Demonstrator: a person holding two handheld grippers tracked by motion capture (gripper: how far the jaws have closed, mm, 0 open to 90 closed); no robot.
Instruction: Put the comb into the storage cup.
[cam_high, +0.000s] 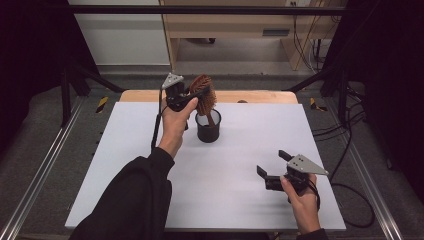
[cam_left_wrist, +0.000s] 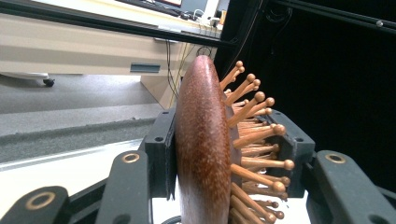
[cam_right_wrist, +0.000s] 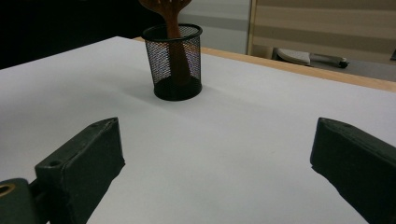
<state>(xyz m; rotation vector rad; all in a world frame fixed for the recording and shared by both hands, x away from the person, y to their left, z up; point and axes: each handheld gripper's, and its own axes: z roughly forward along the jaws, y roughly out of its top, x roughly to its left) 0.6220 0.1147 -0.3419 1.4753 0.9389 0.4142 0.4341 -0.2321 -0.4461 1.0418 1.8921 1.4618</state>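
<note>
Mesh cup (cam_high: 208, 128) upright on the table (cam_high: 240, 200), toward the far edge, left of centre. Hairbrush (cam_high: 204, 95) standing in the cup, handle down inside, head above the rim. Left gripper (cam_high: 196, 96) around the brush head. Right gripper (cam_high: 270, 170) near the table's front right, well apart from the cup.

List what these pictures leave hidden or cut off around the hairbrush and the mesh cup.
- Hairbrush head, left gripper view: its lower part is cut off by the bottom edge, so the handle is unseen.
- Hairbrush head, right gripper view: cut off by the top edge.
- Handle tip inside the mesh cup, right gripper view: blurred by the mesh and dark base.
- Left gripper pads, high view: too small to judge contact.
</note>
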